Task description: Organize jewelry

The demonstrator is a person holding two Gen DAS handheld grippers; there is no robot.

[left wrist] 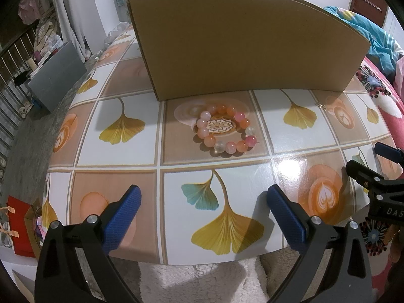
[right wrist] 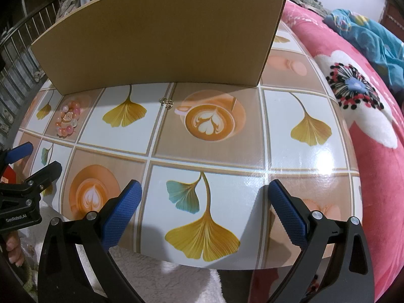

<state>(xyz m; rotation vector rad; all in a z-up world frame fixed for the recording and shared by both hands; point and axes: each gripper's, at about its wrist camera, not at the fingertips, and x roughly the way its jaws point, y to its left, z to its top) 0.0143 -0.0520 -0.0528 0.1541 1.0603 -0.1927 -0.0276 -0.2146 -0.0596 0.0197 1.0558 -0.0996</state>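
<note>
While both claws, left (left wrist: pixel 203 205) and right (right wrist: pixel 204 203), gape empty, the bracelet (left wrist: pixel 225 131) lies ahead.

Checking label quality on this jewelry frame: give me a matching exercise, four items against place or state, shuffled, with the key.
Items:
1. pink and orange beaded bracelet
2. small gold chain piece
3. brown cardboard box
4. left gripper

Places or states:
A. open, holding nothing, at the table's near edge
B. standing at the back of the patterned table
C. lying round a printed medallion in front of the box
D. lying beside a printed latte cup

Pairs: 1-C, 2-D, 3-B, 4-A
</note>
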